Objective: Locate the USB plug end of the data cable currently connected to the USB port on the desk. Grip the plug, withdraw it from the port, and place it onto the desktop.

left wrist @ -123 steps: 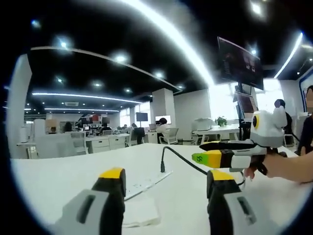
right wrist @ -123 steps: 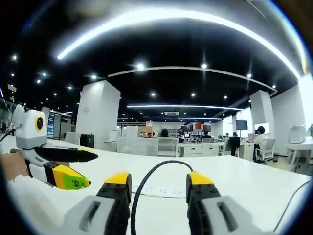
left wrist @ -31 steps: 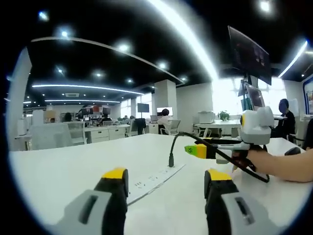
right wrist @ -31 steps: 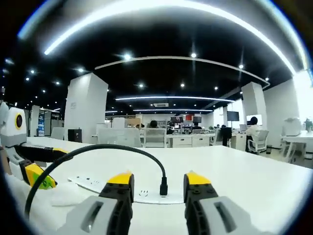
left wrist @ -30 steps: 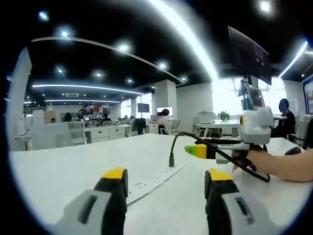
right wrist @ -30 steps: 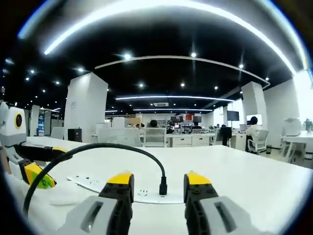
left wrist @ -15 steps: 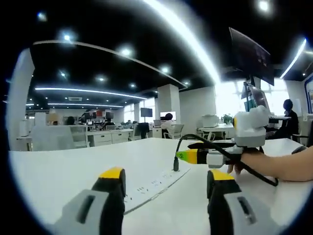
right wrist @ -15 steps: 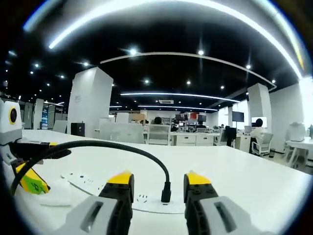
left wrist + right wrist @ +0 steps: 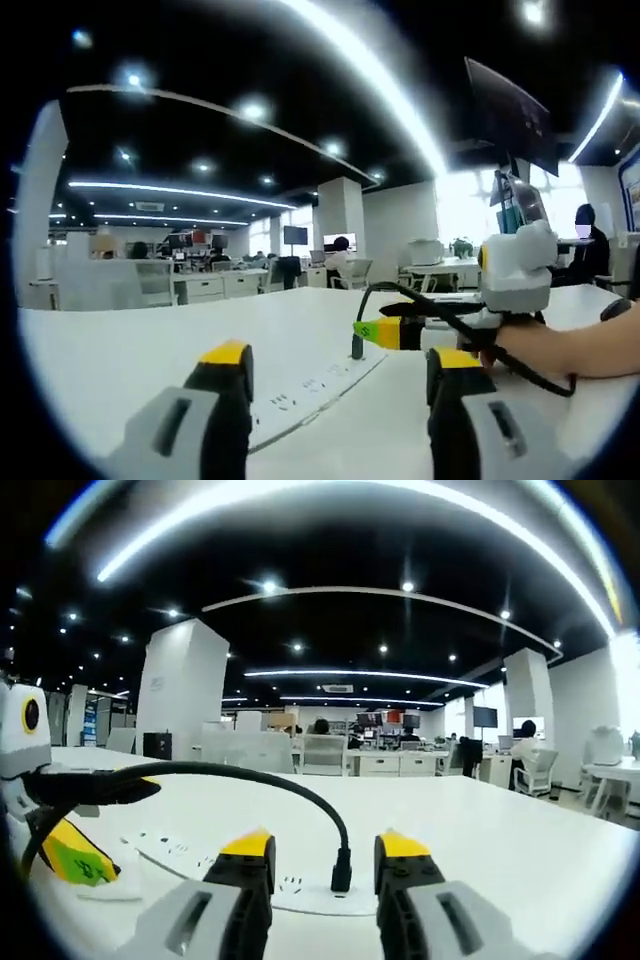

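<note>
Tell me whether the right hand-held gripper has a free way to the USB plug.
Probably yes: the USB plug stands upright in the power strip, between and just beyond the open right hand-held gripper jaws, nothing between.

Grey grippers [image 9: 318, 855] (yellow-tipped jaws)

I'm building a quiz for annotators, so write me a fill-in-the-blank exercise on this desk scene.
1. The USB plug stands upright, inserted in the white ____ that lies flat on the desk.
2. The cable rising from the plug is ____ in colour.
3. In the right gripper view, the plug sits ____ the right hand-held gripper's two yellow-tipped jaws.
4. The left hand-held gripper's jaws stand ____, holding nothing.

Missing words: power strip; black; between; open
</note>
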